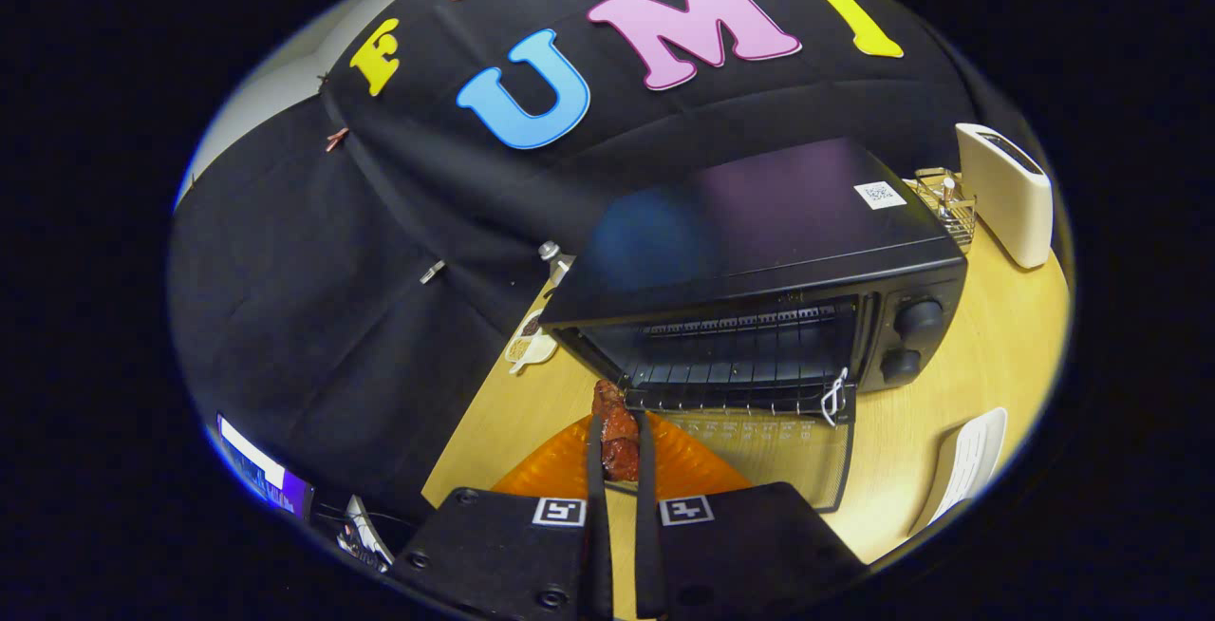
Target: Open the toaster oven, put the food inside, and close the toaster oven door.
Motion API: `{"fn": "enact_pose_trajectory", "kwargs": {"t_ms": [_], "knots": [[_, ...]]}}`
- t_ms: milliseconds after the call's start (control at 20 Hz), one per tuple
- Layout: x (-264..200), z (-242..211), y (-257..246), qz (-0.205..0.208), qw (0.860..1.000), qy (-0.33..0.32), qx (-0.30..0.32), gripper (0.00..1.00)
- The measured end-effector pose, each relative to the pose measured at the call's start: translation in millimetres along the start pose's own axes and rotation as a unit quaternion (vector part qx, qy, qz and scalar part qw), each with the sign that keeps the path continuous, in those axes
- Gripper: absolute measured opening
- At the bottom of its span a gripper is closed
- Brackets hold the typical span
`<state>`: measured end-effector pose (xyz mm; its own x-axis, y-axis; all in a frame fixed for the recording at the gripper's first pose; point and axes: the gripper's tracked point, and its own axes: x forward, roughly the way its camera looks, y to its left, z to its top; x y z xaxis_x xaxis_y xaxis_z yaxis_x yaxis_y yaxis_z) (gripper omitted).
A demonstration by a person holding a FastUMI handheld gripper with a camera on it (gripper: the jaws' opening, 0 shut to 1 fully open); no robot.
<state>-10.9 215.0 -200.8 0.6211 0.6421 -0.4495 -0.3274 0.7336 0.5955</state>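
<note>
I had the gripper (619, 445) clamped on the meat (617, 431) above the orange plate (560, 474), just before the oven (759, 260) with its door (778, 455) down; best carried level onto the rack (750, 355).

Gripper view — high, close, facing the open toaster oven (759, 317).

The black metal toaster oven (759, 251) stands open, glass door (759, 455) folded down flat; the reddish-brown meat piece (617, 431) is lifted just before its door.
</note>
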Motion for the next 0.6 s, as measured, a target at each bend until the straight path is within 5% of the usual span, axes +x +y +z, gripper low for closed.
{"fn": "enact_pose_trajectory", "kwargs": {"t_ms": [600], "knots": [[89.9, 11.0, -55.3, -0.060, 0.997, -0.038, 0.023, 0.17]]}}
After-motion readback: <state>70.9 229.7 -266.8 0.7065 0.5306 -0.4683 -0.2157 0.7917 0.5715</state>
